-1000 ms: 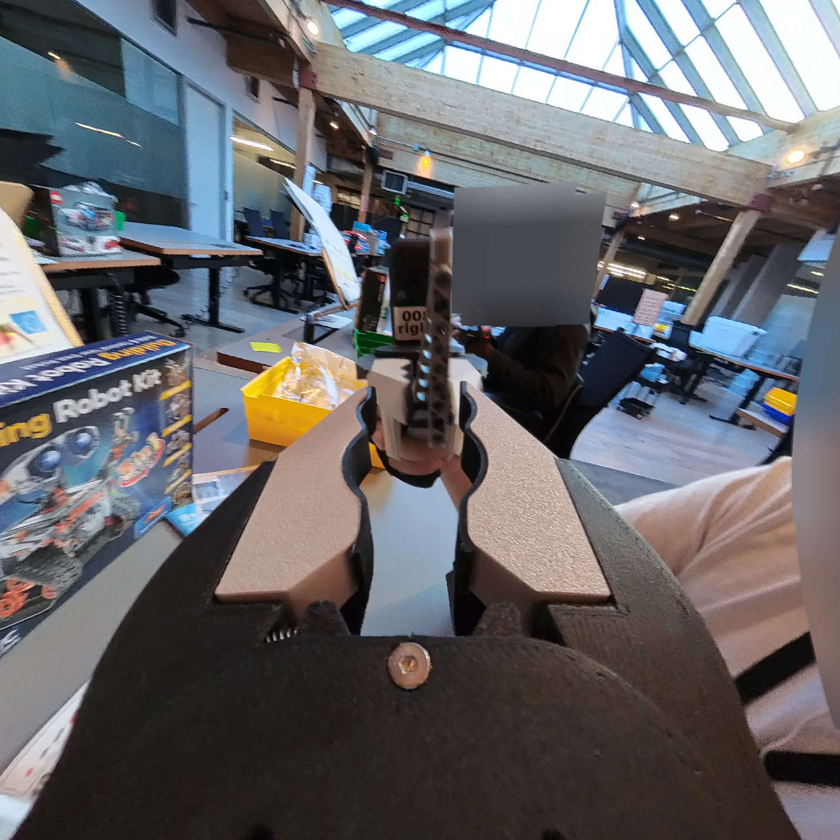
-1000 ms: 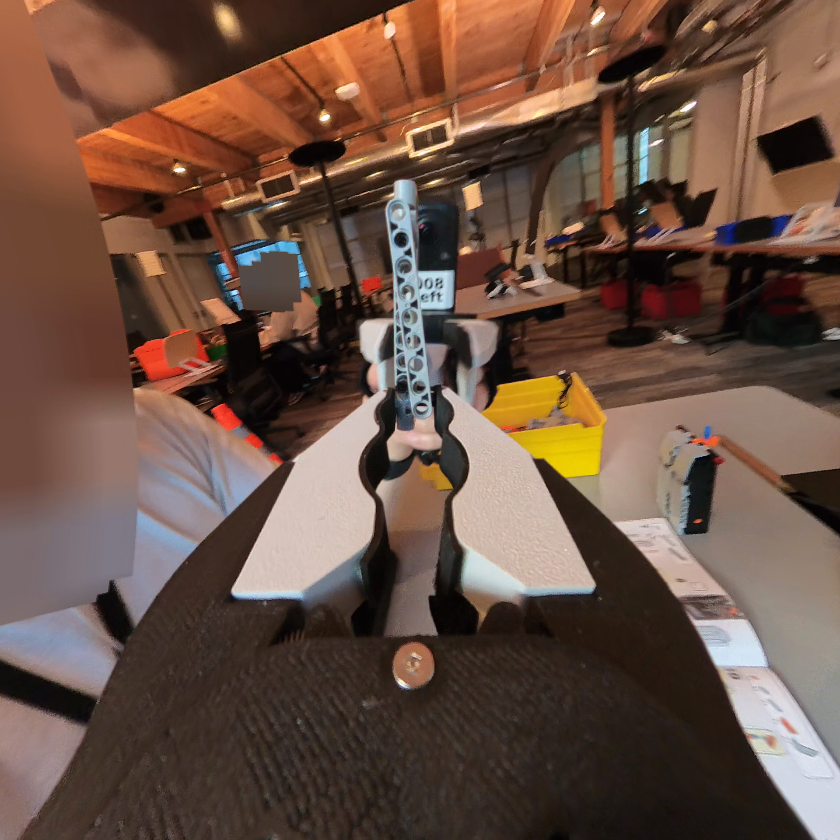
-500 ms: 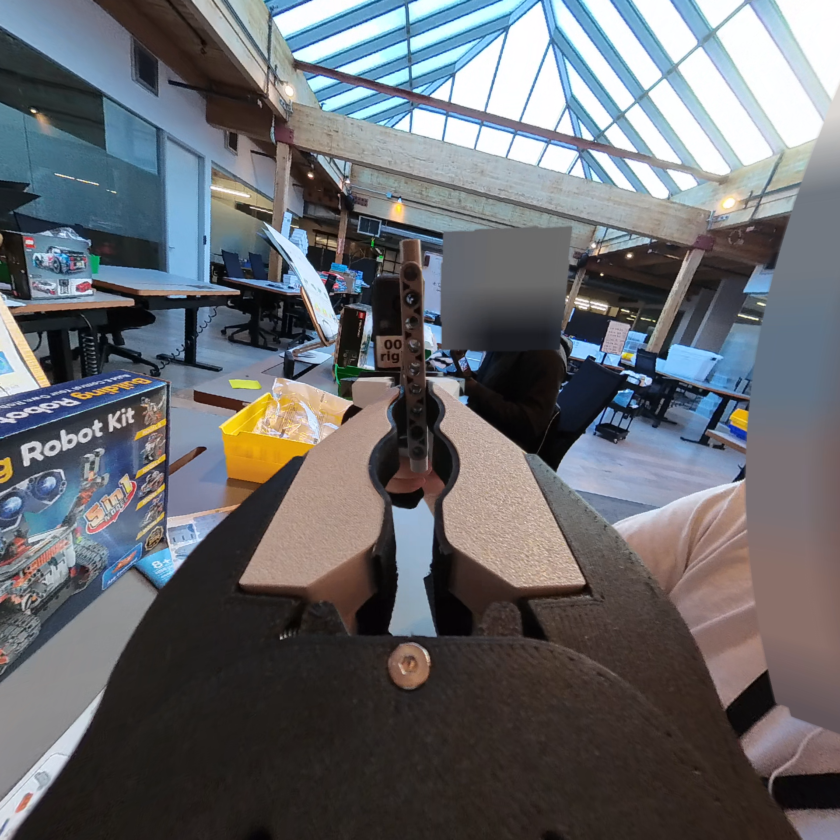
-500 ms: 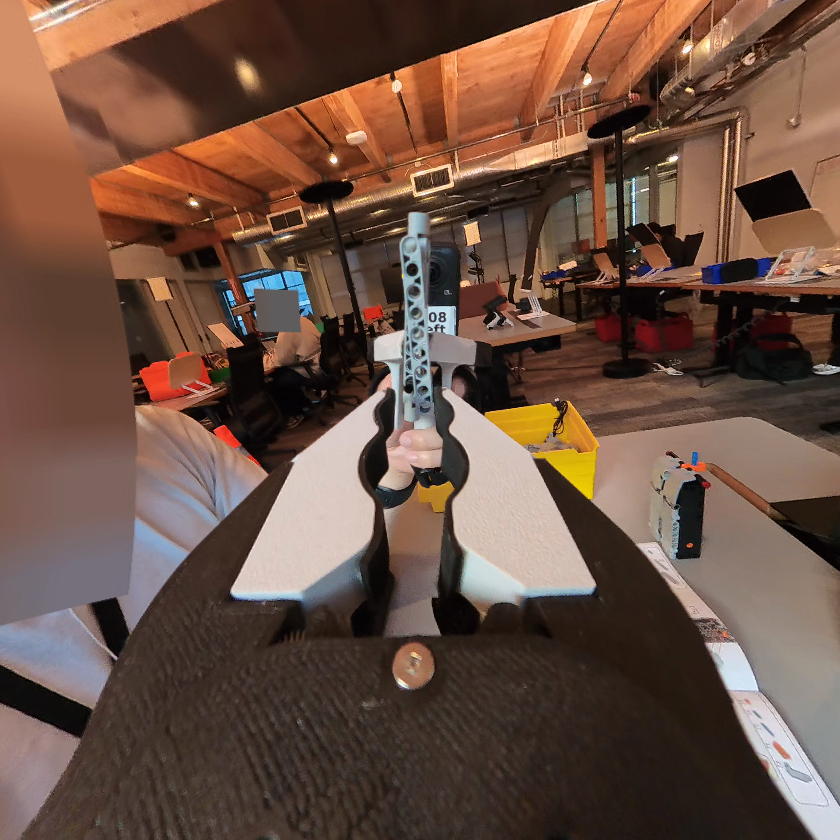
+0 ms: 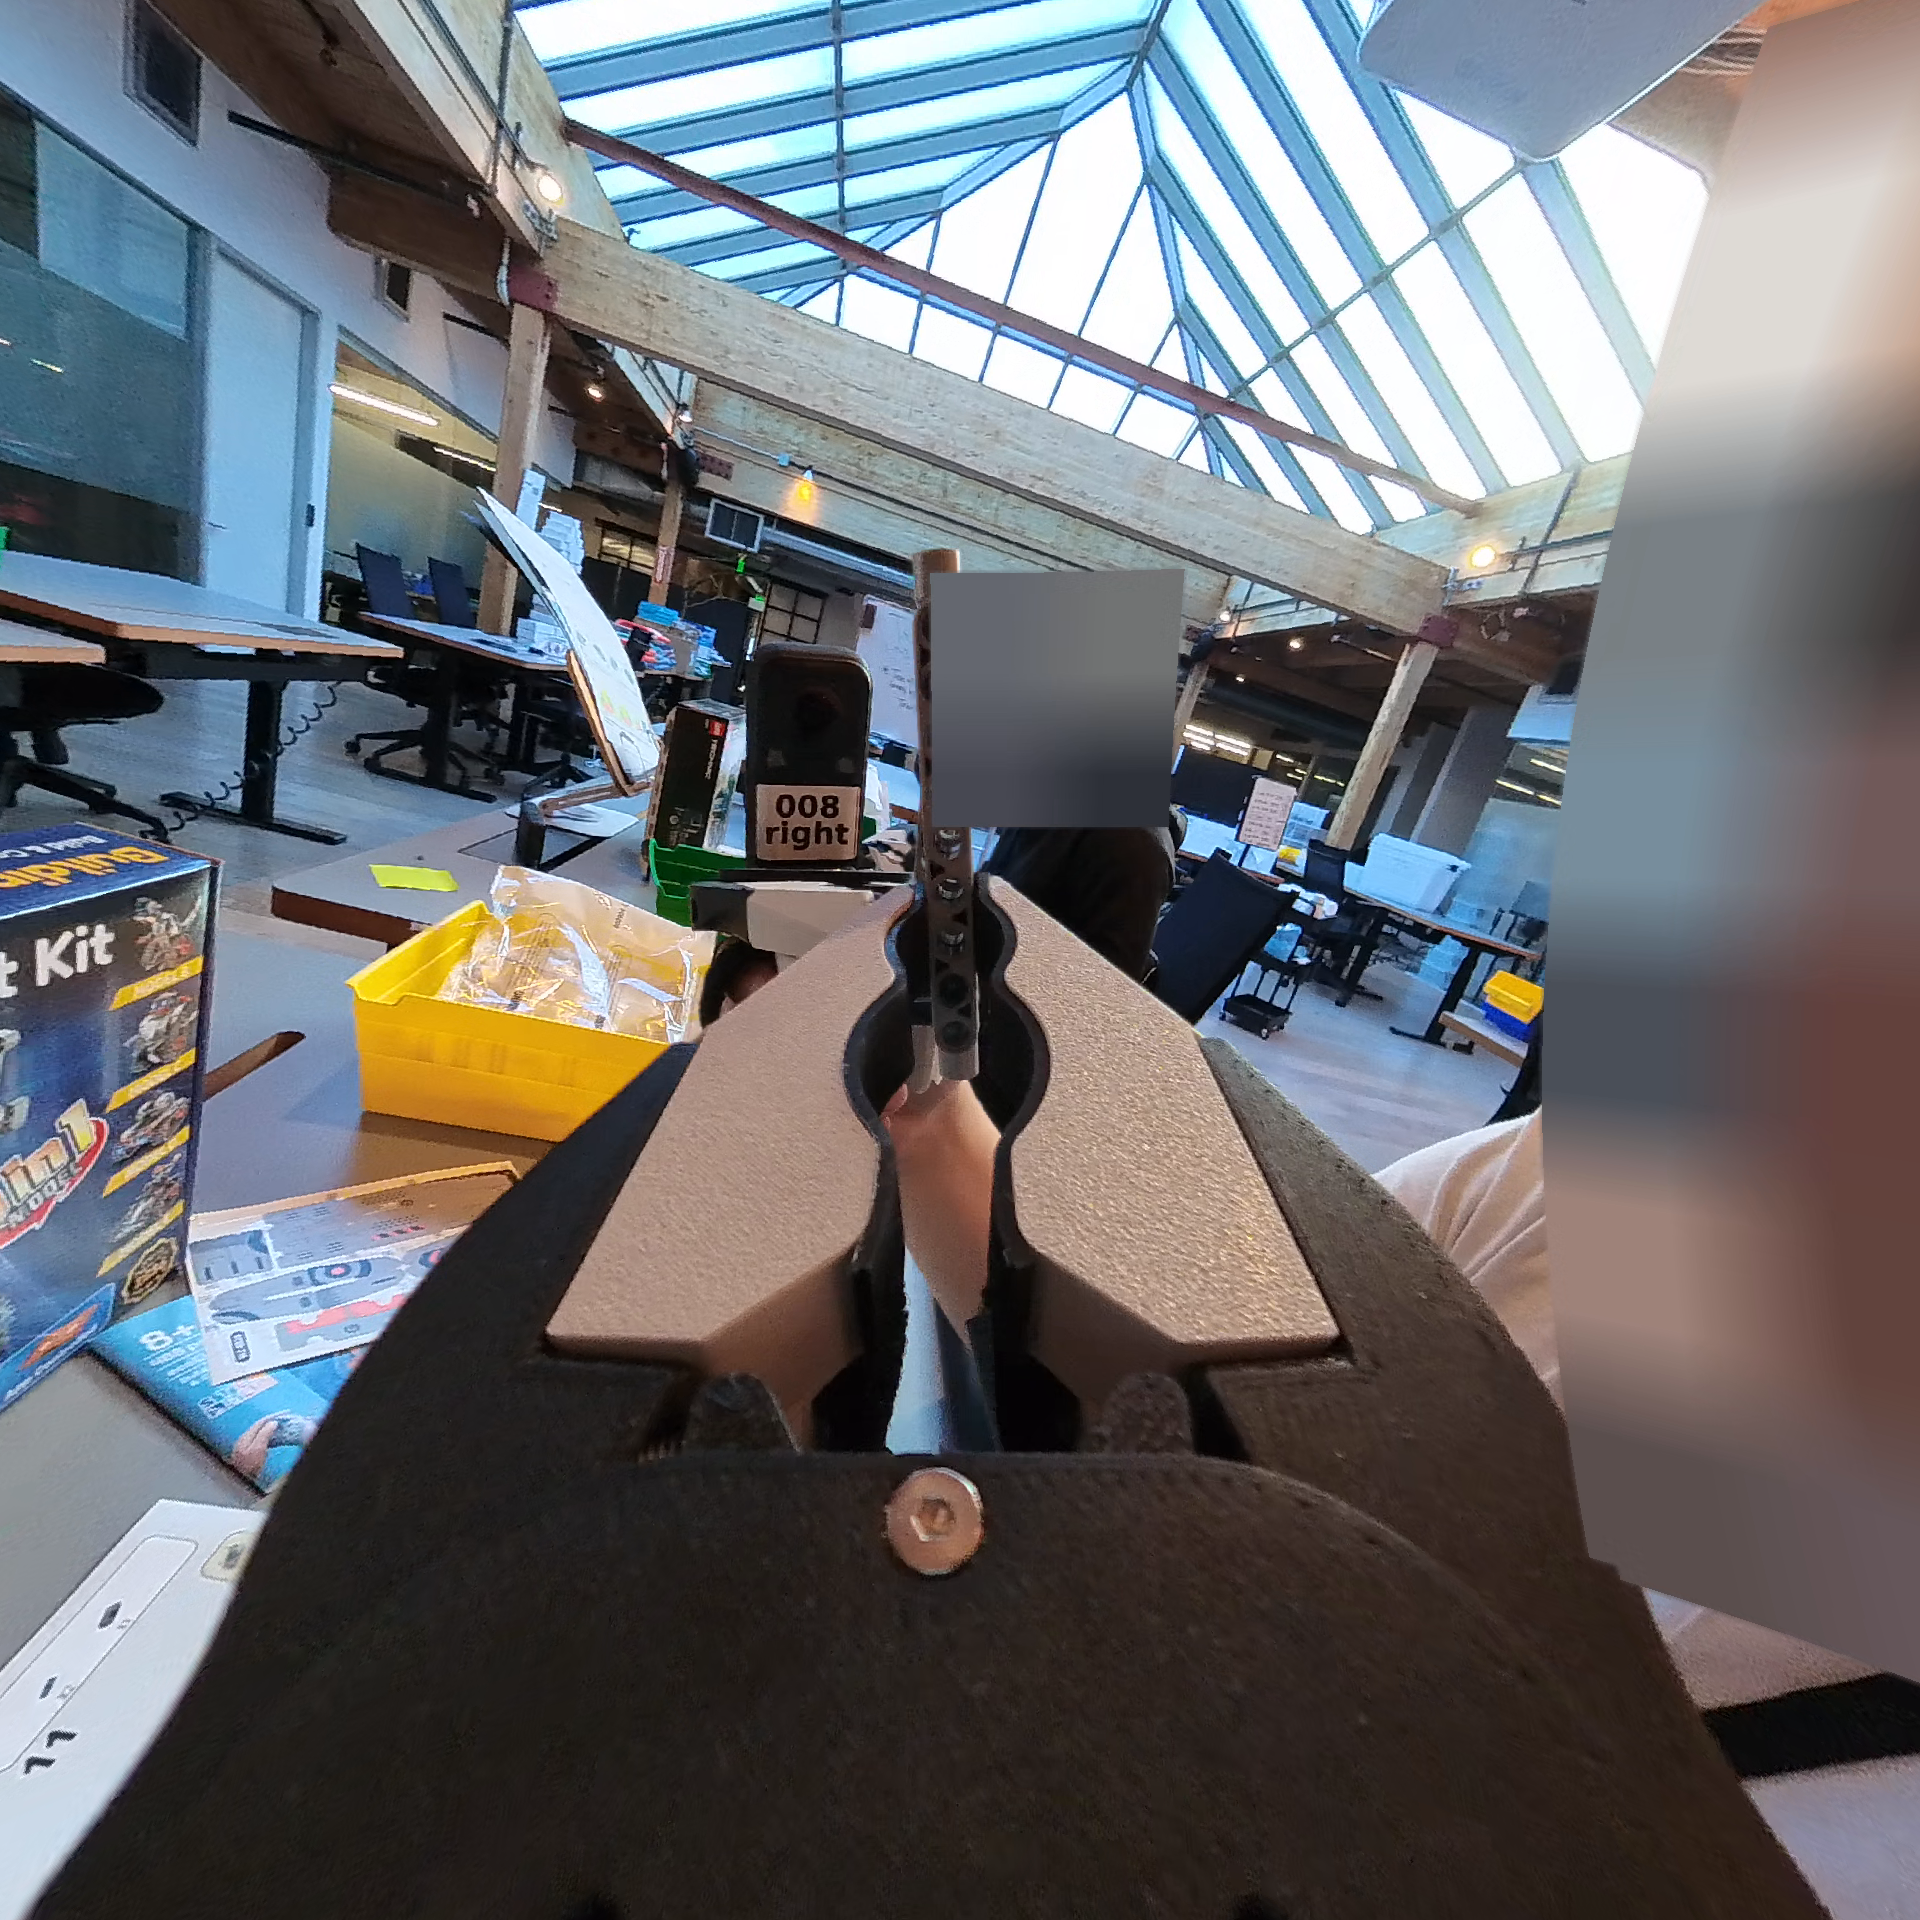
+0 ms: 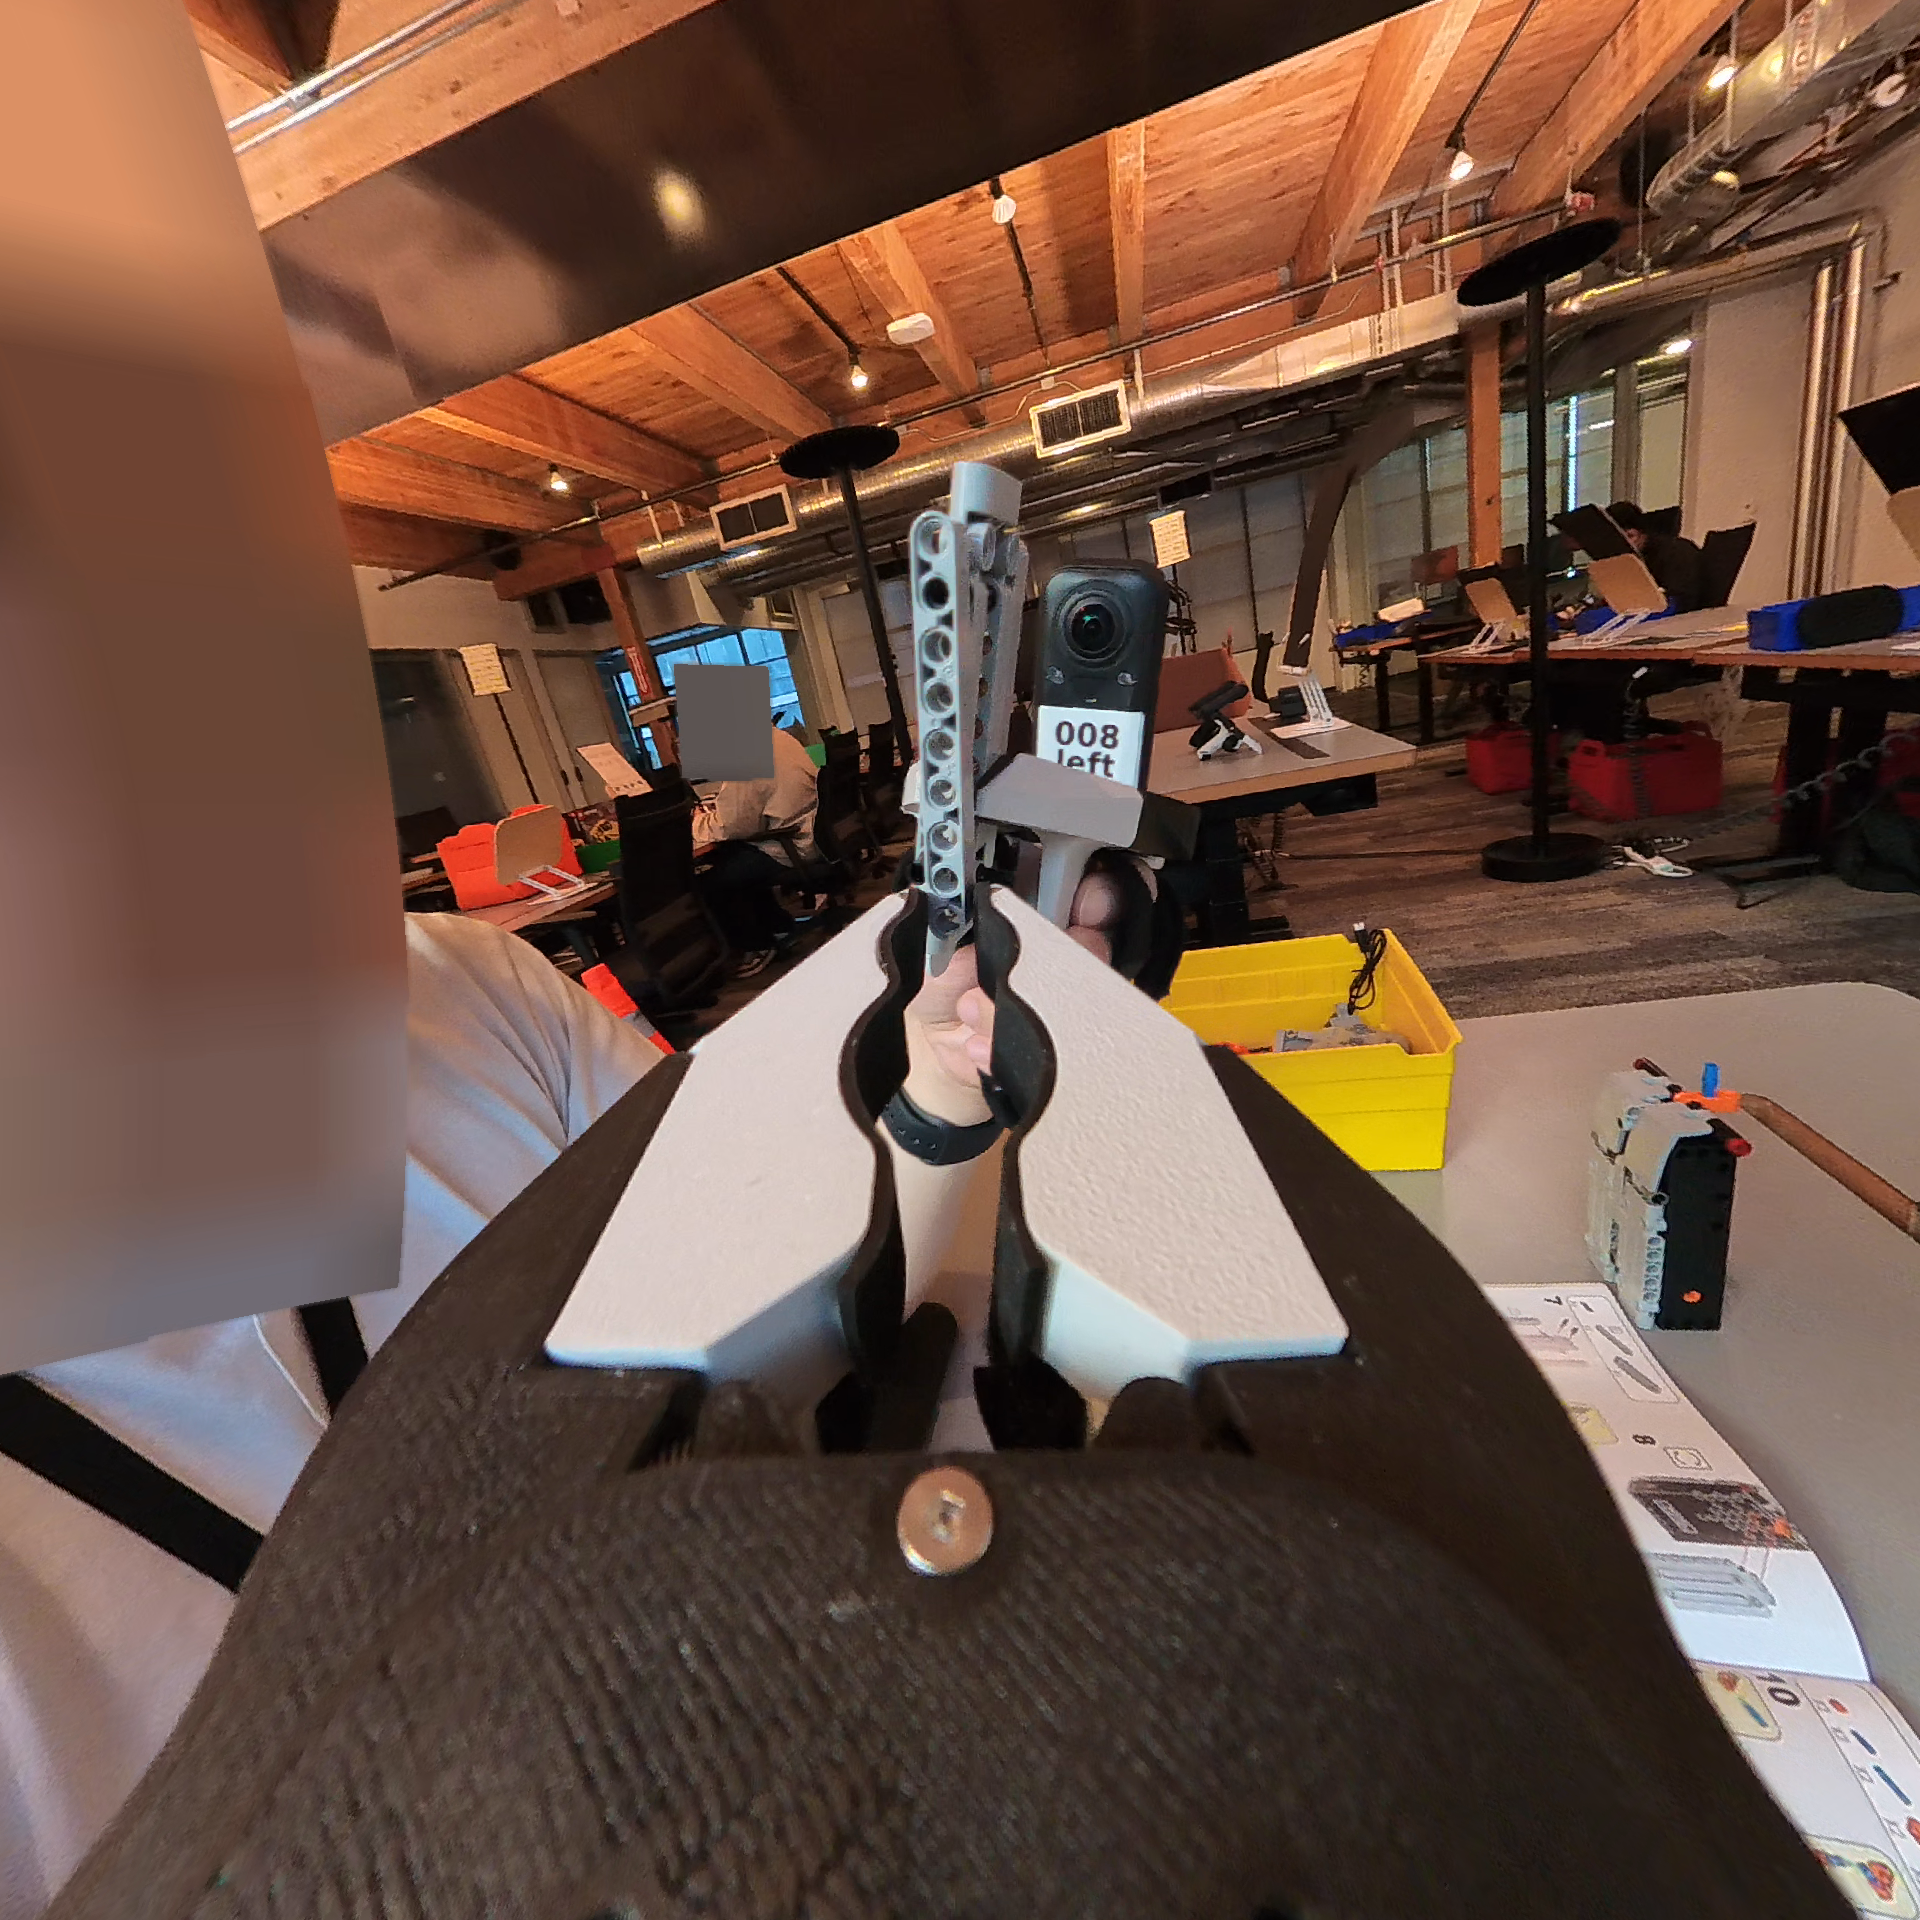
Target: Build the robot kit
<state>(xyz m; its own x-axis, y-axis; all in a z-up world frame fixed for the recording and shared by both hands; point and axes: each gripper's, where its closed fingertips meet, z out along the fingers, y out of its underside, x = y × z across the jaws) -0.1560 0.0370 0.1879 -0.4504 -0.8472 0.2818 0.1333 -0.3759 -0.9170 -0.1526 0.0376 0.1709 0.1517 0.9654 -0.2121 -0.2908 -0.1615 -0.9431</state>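
My two grippers face each other in the air above a grey table. My left gripper (image 5: 943, 920) is shut on a dark grey beam with holes (image 5: 948, 935) that stands upright between its tips. My right gripper (image 6: 948, 914) is shut on the lower end of a light grey beam with holes (image 6: 938, 727). A second grey beam (image 6: 992, 561) leans just behind it. I cannot tell whether the two are joined. The left gripper (image 6: 987, 808) shows just past the beams, to the right. The right gripper (image 5: 790, 914) shows to the left in the left wrist view.
A yellow bin (image 5: 499, 1039) with clear bags, a blue kit box (image 5: 94, 1091) and printed sheets (image 5: 312, 1278) lie on the table. The right wrist view shows another yellow bin (image 6: 1340, 1070), a grey and black brick assembly (image 6: 1662, 1216), an instruction booklet (image 6: 1683, 1507) and a white sleeve (image 6: 499, 1091). Only a small space, under 4 cm, lies between the two pairs of fingers.
My left gripper was open around the beam and has shut on it. The grippers then slid sideways from each other, and a second beam now shows tilted behind the first.
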